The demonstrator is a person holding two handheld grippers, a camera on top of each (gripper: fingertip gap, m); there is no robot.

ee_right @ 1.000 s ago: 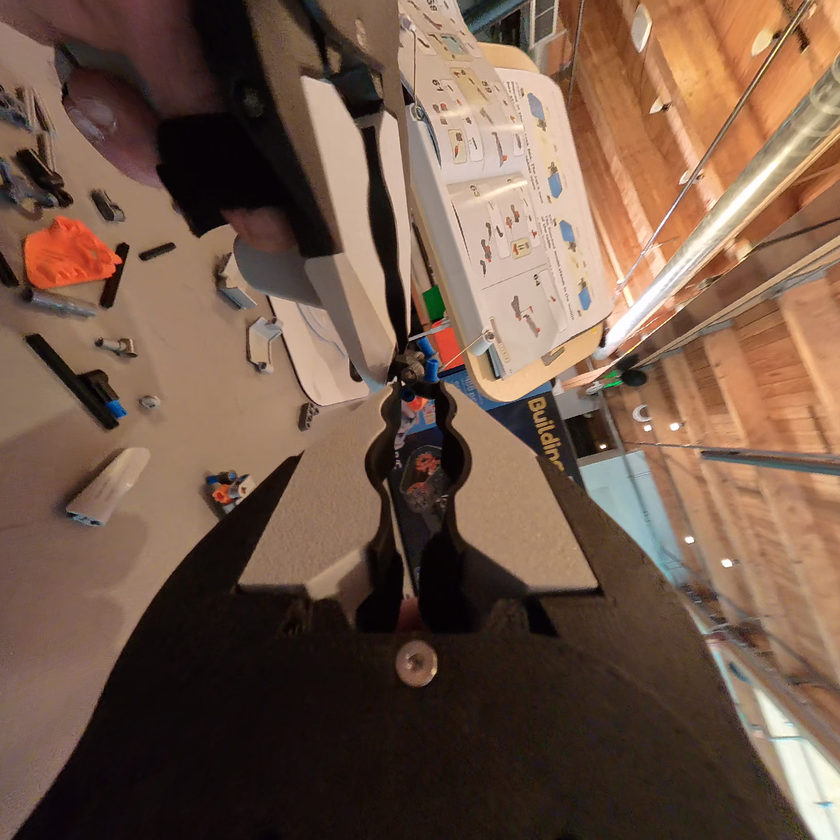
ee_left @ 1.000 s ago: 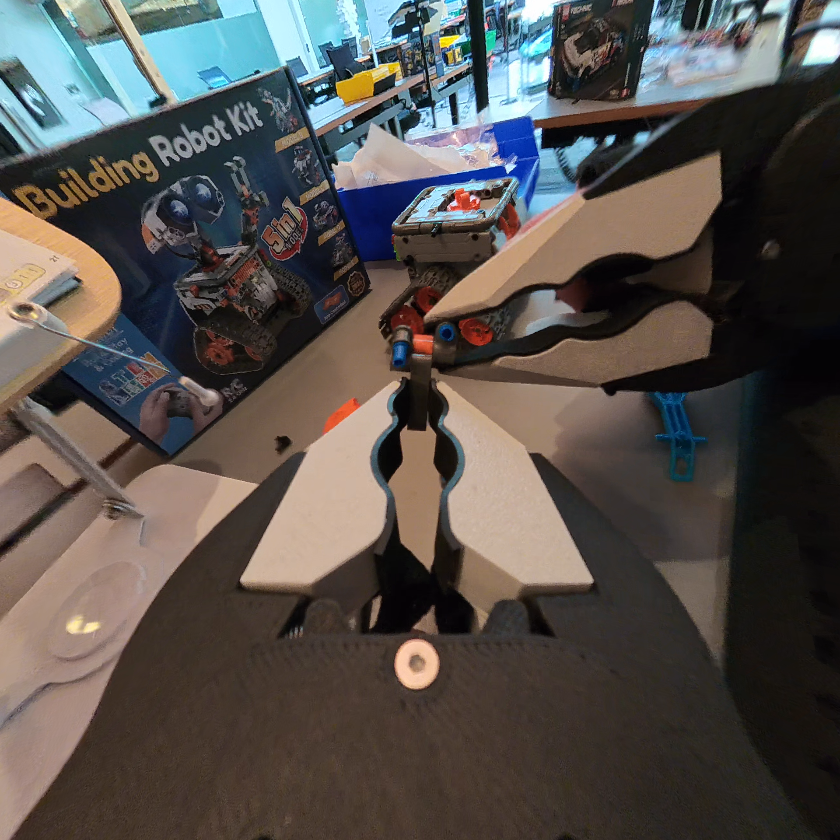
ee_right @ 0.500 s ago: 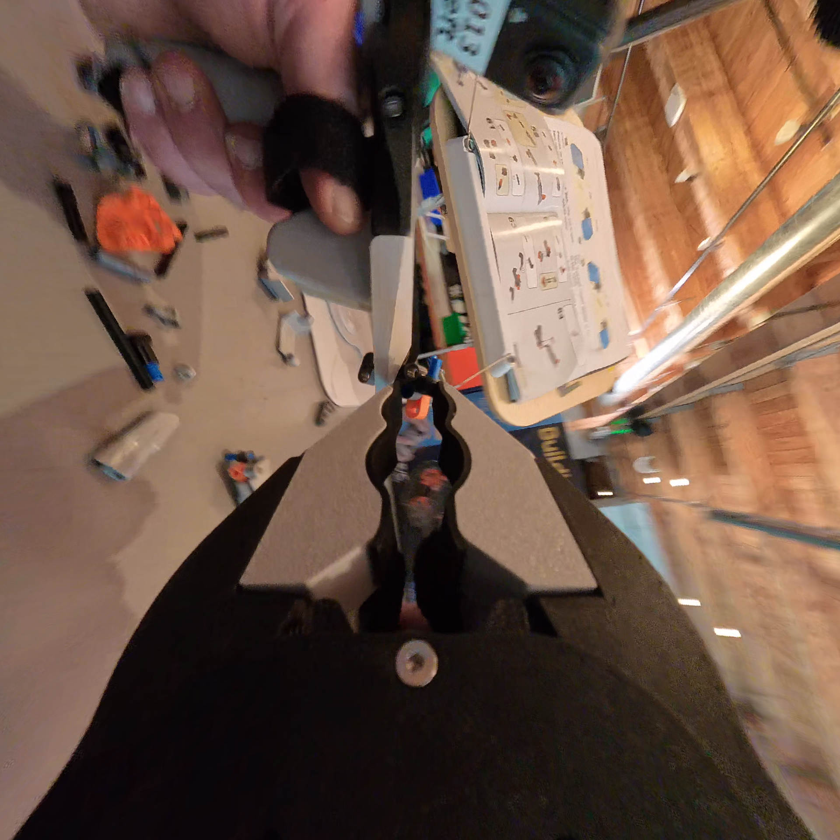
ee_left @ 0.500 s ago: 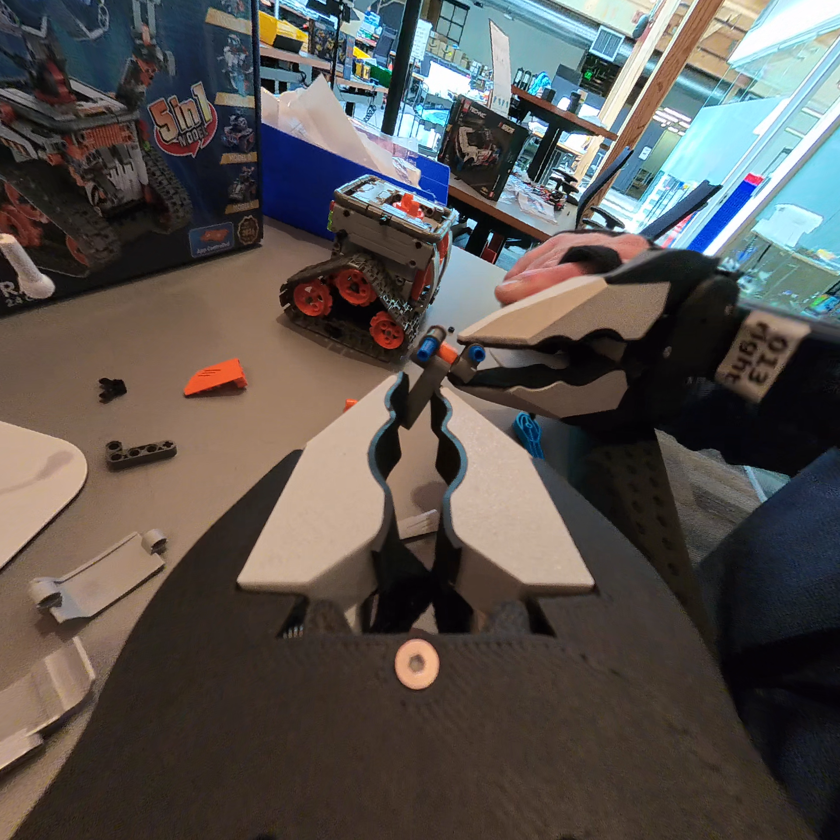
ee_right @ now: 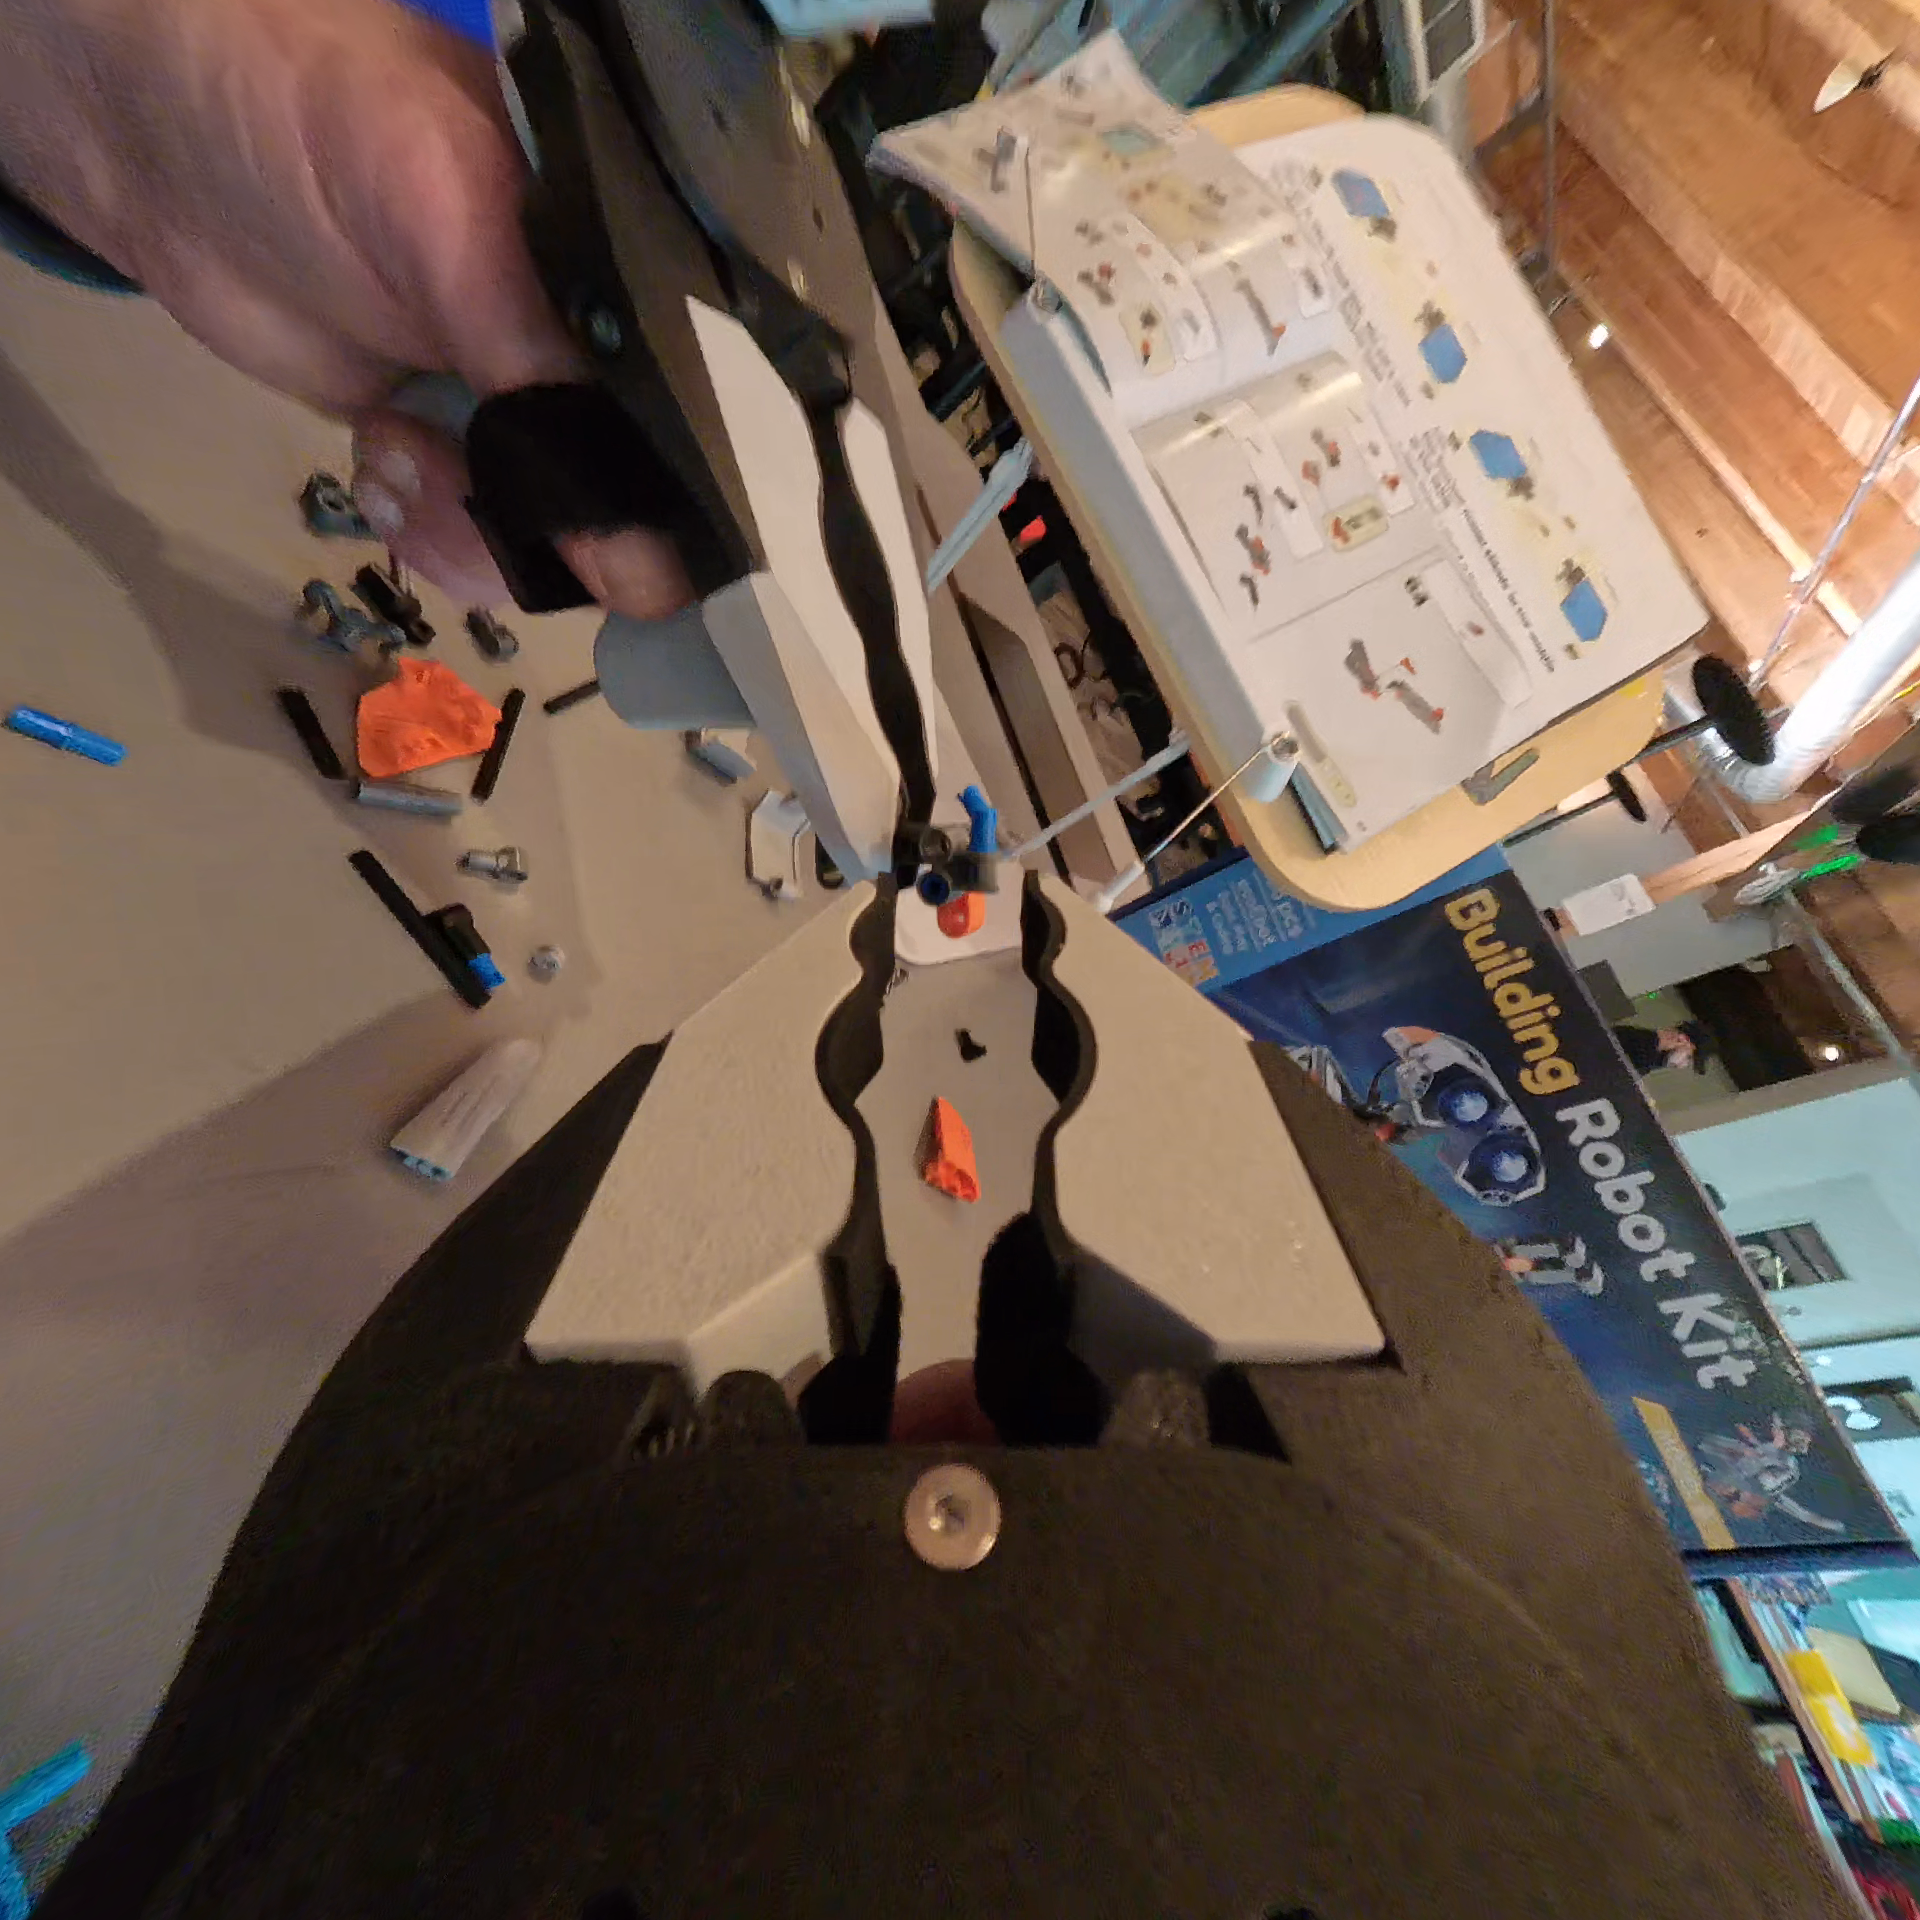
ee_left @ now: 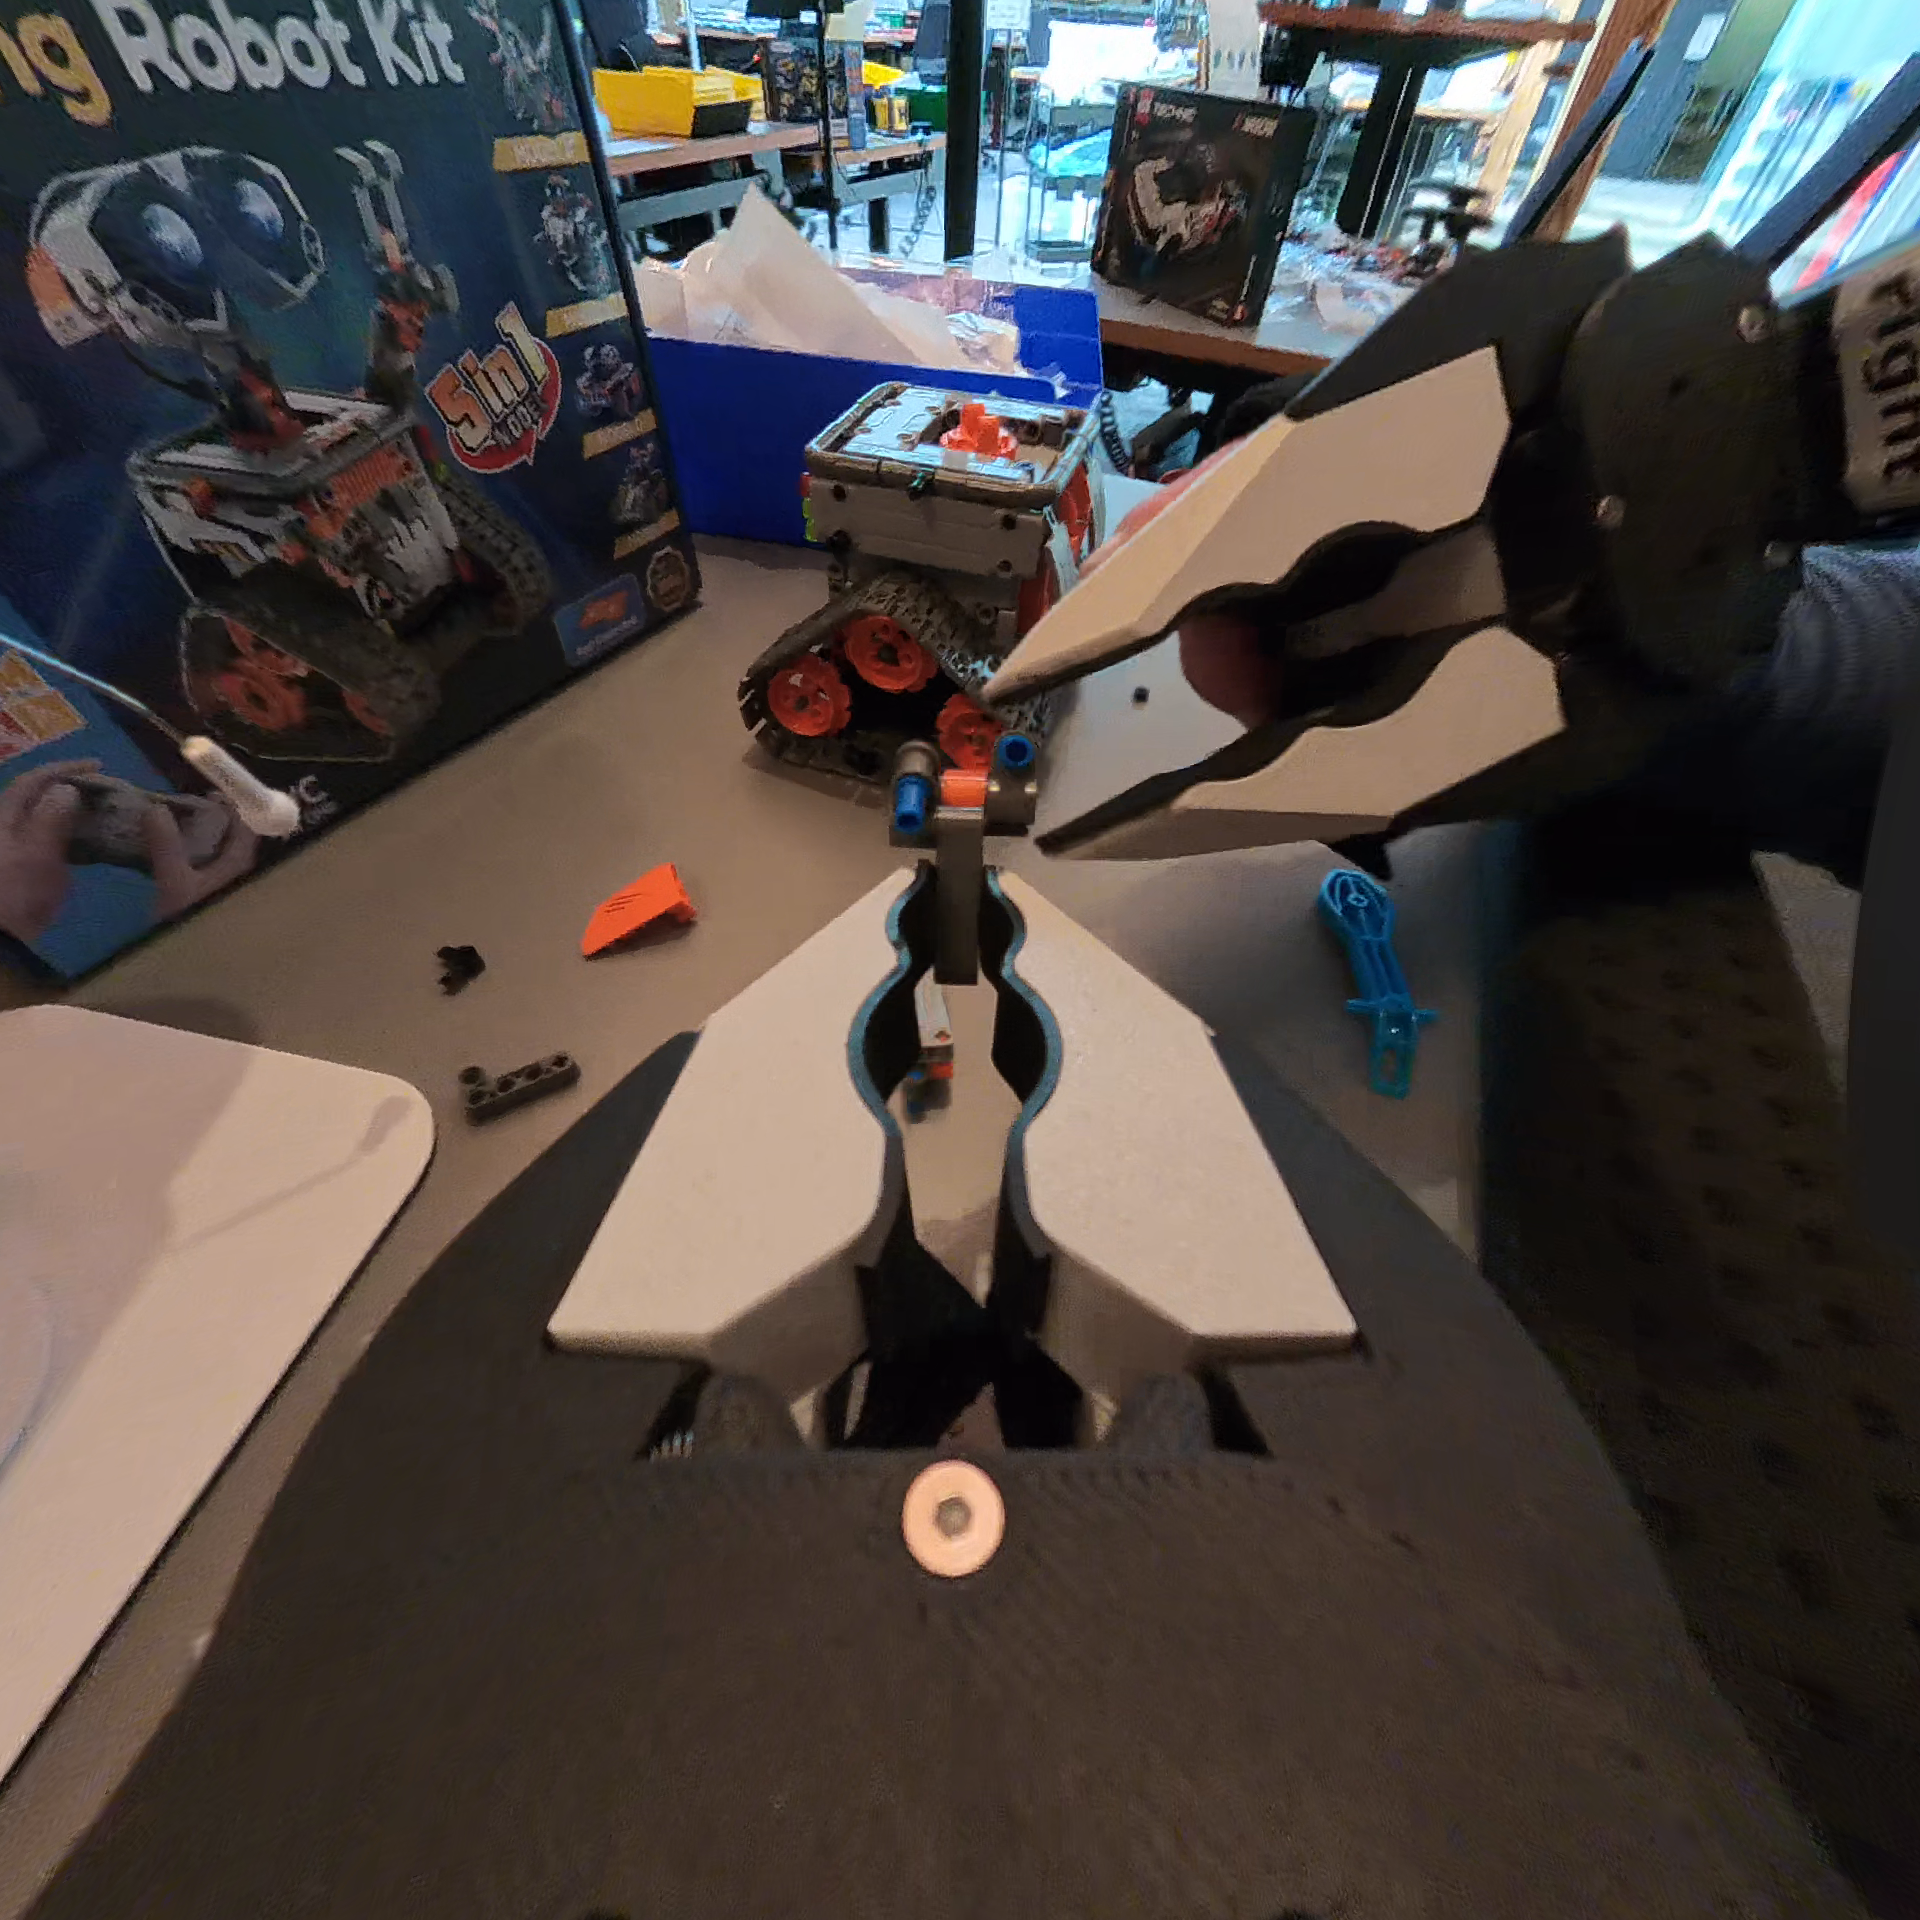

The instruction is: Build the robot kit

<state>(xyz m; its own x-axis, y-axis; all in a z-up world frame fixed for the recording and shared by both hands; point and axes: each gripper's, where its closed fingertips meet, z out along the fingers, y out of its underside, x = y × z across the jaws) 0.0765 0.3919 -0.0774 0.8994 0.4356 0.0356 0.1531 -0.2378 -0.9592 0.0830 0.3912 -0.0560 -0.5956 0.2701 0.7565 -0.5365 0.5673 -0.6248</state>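
Observation:
My left gripper (ee_left: 956, 883) is shut on a small grey beam (ee_left: 956, 920) and holds it upright above the table. The beam carries a cross piece with blue pins and an orange connector (ee_left: 961, 792) at its top. My right gripper (ee_right: 956, 888) is open, its jaws standing on either side of that cross piece (ee_right: 951, 868) without clamping it. In the left wrist view the right gripper (ee_left: 1013, 769) comes in from the right, held by a hand. In the right wrist view the left gripper (ee_right: 896, 831) comes in from the upper left.
A tracked robot model (ee_left: 925, 582) stands just behind the grippers, with a kit box (ee_left: 291, 416) and a blue bin (ee_left: 862, 405) behind it. An orange wedge (ee_left: 636, 912), a black beam (ee_left: 517, 1086), a blue tool (ee_left: 1371, 977) and a white pad (ee_left: 156, 1247) lie on the table. An instruction booklet (ee_right: 1330, 447) sits on a stand. Both grippers' tips are close together, under 4 cm apart.
My right gripper has opened around the cross piece it was closed on. The left gripper has swung back toward the kit box, still holding the beam.

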